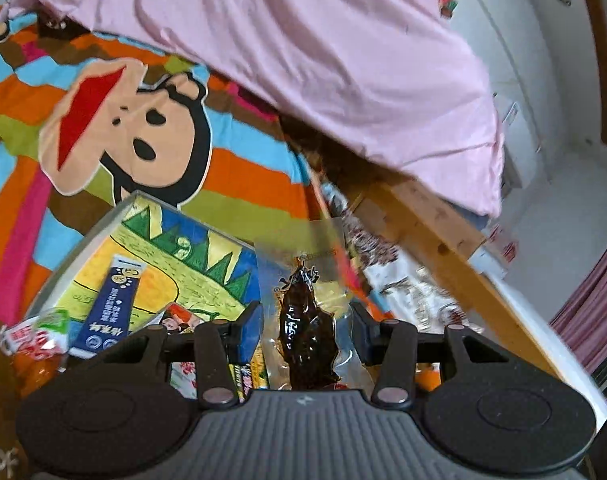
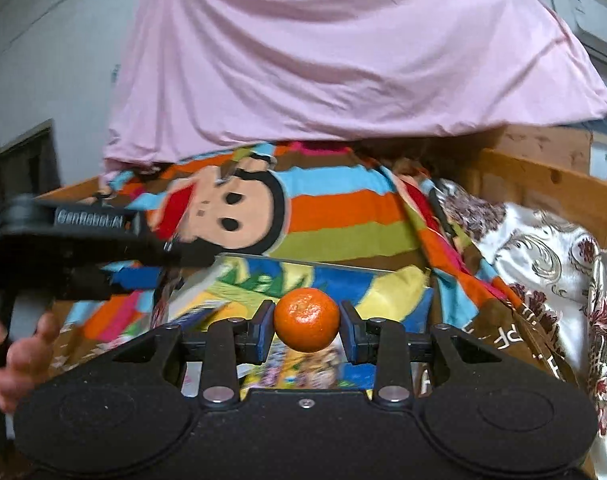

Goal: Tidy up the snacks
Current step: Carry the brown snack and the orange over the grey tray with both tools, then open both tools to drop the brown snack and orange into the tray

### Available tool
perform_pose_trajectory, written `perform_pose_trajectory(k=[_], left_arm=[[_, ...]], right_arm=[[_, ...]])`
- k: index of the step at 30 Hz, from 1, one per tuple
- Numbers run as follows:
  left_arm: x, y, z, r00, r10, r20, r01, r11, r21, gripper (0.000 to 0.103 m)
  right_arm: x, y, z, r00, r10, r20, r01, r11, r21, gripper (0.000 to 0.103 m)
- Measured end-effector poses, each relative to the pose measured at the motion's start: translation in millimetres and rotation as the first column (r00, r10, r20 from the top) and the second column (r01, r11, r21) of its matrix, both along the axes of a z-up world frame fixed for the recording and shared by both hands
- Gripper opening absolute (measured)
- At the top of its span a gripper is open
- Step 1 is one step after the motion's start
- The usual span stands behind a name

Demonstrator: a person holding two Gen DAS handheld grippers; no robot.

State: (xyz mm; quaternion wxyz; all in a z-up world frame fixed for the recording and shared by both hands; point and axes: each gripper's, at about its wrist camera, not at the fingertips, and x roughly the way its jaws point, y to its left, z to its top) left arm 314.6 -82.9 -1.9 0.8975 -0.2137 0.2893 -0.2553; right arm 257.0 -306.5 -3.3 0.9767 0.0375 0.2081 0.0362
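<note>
My left gripper [image 1: 307, 332] is shut on a clear vacuum packet with a dark brown snack [image 1: 308, 320], holding it upright above the bed. My right gripper [image 2: 306, 326] is shut on a small orange mandarin [image 2: 306, 319], with both blue pads against its sides. Below both grippers lies a clear box with a colourful drawn bottom [image 1: 171, 248], also seen in the right wrist view [image 2: 383, 280]. Inside it are a blue stick packet [image 1: 111, 308] and a red and white packet [image 1: 39, 336]. The left gripper's black body [image 2: 75, 240] shows blurred at the left of the right wrist view.
A striped cartoon monkey bedsheet [image 1: 151, 128] covers the bed. A pink cloth [image 2: 343, 60] hangs over the far side. A wooden bed frame [image 1: 431, 232] and a floral cloth [image 2: 551, 256] are on the right. A person's hand [image 2: 19, 356] holds the left gripper.
</note>
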Motion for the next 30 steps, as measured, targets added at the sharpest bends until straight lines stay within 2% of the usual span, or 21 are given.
perform_pose_trajectory(k=[2, 7, 9, 11, 14, 19, 24, 28, 30], left_arm=[[12.9, -9.8, -8.7, 1.000, 0.006, -0.013, -0.006, 1.000, 0.021, 0.050], [45.0, -19.6, -31.0, 0.994, 0.069, -0.085, -0.072, 0.997, -0.031, 0.050], [56.0, -22.2, -38.5, 0.991, 0.086, -0.107, -0.090, 0.996, -0.027, 0.050], [66.3, -26.0, -45.0, 0.988, 0.092, -0.127, -0.092, 0.996, 0.006, 0.050], [78.8, -35.1, -53.3, 0.981, 0.105, -0.162, -0.088, 0.990, 0.109, 0.050], [88.3, -49.7, -57.9, 0.979, 0.066, -0.194, -0.025, 0.978, 0.209, 0.050], [95.7, -64.5, -60.8, 0.975, 0.058, -0.215, 0.007, 0.957, 0.290, 0.050], [100.2, -74.0, -64.7, 0.969, 0.063, -0.238, 0.017, 0.947, 0.322, 0.051], [101.3, -75.1, -67.4, 0.964, 0.079, -0.254, 0.006, 0.948, 0.317, 0.052]], right_arm=[[15.8, -4.8, -7.2, 1.000, -0.013, -0.017, 0.012, 1.000, -0.008, 0.036], [46.7, -14.5, -28.8, 0.996, -0.034, -0.082, 0.034, 0.999, -0.006, 0.036], [55.4, -15.8, -34.8, 0.994, -0.029, -0.106, 0.028, 1.000, -0.010, 0.036], [63.8, -16.7, -41.0, 0.991, -0.031, -0.131, 0.028, 0.999, -0.022, 0.036], [74.4, -16.4, -51.2, 0.985, -0.010, -0.174, 0.008, 1.000, -0.007, 0.036], [85.1, -5.0, -65.4, 0.978, 0.020, -0.206, -0.033, 0.998, -0.059, 0.036], [86.3, -8.7, -73.3, 0.975, 0.003, -0.223, -0.025, 0.995, -0.097, 0.036], [90.1, -21.6, -77.7, 0.966, -0.020, -0.256, 0.006, 0.998, -0.056, 0.037], [90.2, -23.2, -77.0, 0.966, -0.019, -0.257, 0.005, 0.999, -0.054, 0.044]])
